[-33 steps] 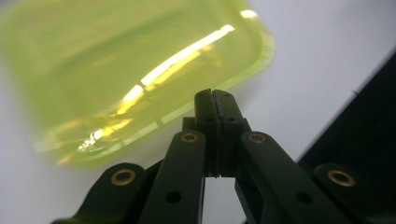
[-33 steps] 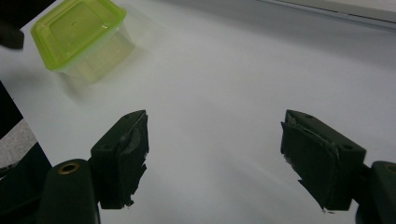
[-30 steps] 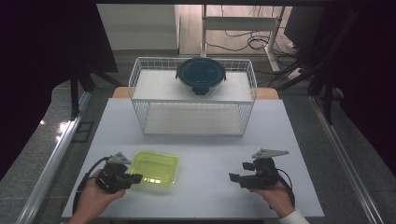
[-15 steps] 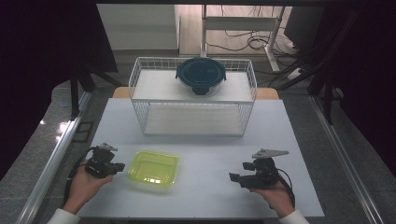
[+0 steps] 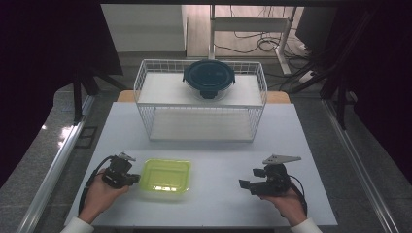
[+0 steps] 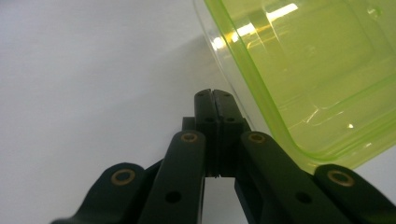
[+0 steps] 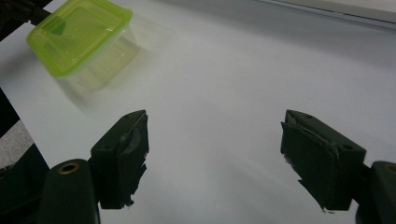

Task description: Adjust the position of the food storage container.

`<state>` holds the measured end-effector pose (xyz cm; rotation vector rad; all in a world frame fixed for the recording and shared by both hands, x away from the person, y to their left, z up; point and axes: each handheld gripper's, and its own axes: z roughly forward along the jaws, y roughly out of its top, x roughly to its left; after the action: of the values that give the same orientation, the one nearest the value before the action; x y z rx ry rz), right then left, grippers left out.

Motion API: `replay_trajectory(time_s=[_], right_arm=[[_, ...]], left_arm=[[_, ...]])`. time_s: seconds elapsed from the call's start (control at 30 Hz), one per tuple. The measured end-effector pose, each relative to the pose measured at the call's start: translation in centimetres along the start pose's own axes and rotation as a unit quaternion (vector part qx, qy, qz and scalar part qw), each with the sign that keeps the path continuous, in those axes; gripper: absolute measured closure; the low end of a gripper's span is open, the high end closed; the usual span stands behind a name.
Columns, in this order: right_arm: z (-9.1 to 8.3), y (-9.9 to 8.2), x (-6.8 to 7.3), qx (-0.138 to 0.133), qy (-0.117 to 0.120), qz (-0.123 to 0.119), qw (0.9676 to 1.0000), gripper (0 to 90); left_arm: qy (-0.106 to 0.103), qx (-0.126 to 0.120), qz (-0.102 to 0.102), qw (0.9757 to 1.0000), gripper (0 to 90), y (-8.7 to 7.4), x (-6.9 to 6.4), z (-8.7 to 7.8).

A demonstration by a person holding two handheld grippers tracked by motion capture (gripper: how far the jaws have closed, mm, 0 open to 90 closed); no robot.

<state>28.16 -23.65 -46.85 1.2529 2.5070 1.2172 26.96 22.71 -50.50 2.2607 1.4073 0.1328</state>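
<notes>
A yellow-green plastic container with its lid on (image 5: 165,175) sits on the white table near the front left. My left gripper (image 5: 133,178) is shut with nothing in it, its tip right at the container's left edge. In the left gripper view the closed jaws (image 6: 214,100) lie low on the table beside the green lid rim (image 6: 261,88). My right gripper (image 5: 244,184) rests at the front right, open and empty, pointing left. Its view shows the spread fingers (image 7: 123,149) and the container (image 7: 81,39) far off.
A white wire basket (image 5: 201,104) stands at the back of the table. A round dark-blue lidded container (image 5: 209,77) sits on top of it. Bare white tabletop (image 5: 218,155) lies between the grippers and the basket.
My left gripper drew back left from the container, then came back down to its left edge. The container now lies flat on the table. The right gripper has not moved.
</notes>
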Motion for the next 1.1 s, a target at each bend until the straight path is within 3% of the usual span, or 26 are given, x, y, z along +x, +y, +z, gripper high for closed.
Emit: replay_trajectory(time_s=[0.63, 0.77, 1.0, 1.1], right_arm=[[0.0, -0.1, -0.1, 0.0, 0.004, 0.002, 1.0, 22.9], [-0.1, 0.0, -0.1, 0.0, 0.004, 0.002, 1.0, 22.9], [-0.1, -0.1, -0.2, -0.002, 0.003, 0.003, 1.0, 22.9], [-0.3, -0.1, -0.2, -0.004, 0.002, 0.004, 1.0, 22.9]], left_arm=[[-0.05, -0.011, 0.038, 0.998, 90.0, 2.5, -5.6, 2.7], [-0.051, -0.013, 0.052, 0.9973, 90.0, 3.1, -6.6, 3.3], [-0.054, -0.016, 0.048, 0.9973, 90.0, 3.3, -7.0, 4.0], [-0.043, -0.026, 0.045, 0.9977, 90.0, 2.9, -6.7, 3.6]])
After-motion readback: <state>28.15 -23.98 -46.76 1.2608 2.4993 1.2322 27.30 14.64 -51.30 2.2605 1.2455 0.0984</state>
